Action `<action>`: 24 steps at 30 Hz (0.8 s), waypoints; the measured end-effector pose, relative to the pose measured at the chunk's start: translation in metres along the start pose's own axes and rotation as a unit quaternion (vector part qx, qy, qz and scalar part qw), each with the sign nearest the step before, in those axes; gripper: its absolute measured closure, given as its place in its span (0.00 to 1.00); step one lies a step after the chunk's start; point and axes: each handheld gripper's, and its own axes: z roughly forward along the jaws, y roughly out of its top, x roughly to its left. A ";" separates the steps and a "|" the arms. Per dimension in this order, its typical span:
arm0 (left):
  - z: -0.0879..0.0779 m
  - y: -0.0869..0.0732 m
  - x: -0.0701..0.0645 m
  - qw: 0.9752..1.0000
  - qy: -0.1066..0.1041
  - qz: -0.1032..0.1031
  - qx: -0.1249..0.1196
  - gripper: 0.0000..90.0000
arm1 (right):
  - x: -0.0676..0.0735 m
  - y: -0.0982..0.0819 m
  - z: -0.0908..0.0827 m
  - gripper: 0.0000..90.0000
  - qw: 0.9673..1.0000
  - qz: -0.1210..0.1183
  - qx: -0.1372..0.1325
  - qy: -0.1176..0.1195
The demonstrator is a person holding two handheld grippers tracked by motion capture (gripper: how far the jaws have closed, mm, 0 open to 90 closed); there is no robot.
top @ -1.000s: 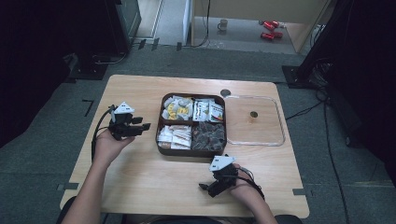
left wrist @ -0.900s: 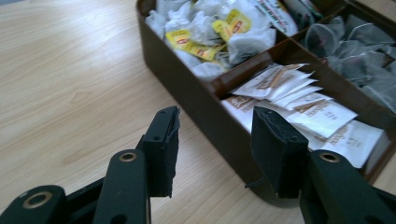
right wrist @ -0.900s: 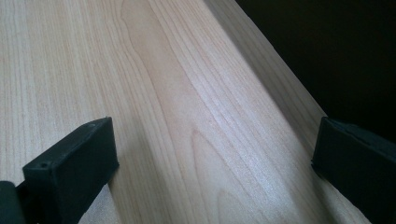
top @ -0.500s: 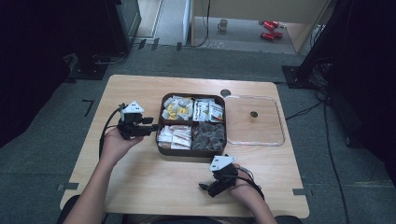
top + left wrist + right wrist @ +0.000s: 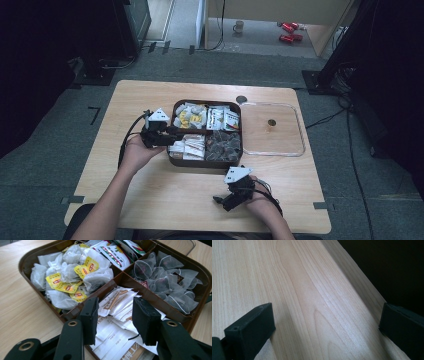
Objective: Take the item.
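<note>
Jaws of left gripper (image 5: pixel 115 317) narrowing, nothing pinched yet, over white sachets (image 5: pixel 117 322) in tray (image 5: pixel 172 161), frame centre; right gripper (image 5: pixel 325 325) spread wide.

Brown tray (image 5: pixel 28 258), yellow-tagged white tea bags (image 5: pixel 67 277), black gripper (image 5: pixel 116 320).

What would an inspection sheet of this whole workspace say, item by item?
Surface: wooden table, bare at the front.
Job's things: brown tray with four compartments: tea bags with yellow tags, printed packets, mesh pyramid bags, white sachets.
Clutter: clear lid lying beside the tray.
Grippers: left tongs open over the white sachets, jaws have just been closing, nothing pressed between them; right tongs open, low over bare wood.
Cables: black cable trailing from the left tongs.
Surroundings: grey floor, mug, red items behind.
</note>
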 end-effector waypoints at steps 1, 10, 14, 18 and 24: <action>0.002 0.000 0.001 1.000 -0.001 0.000 0.003 0.63 | 0.000 0.000 0.000 0.00 1.000 0.000 0.000 0.000; 0.019 0.000 0.001 1.000 -0.001 0.007 0.018 0.68 | 0.001 -0.001 -0.001 0.00 1.000 0.004 0.000 -0.004; 0.029 0.004 0.001 0.999 -0.006 0.011 0.033 0.68 | 0.001 -0.001 -0.001 0.00 1.000 0.004 -0.001 -0.004; 0.035 0.007 0.002 0.999 -0.007 0.019 0.044 0.69 | 0.001 -0.001 -0.001 0.00 1.000 0.005 -0.001 -0.005; 0.043 0.014 0.001 0.997 -0.004 0.040 0.066 0.73 | 0.001 -0.002 -0.002 0.00 1.000 0.007 0.000 -0.008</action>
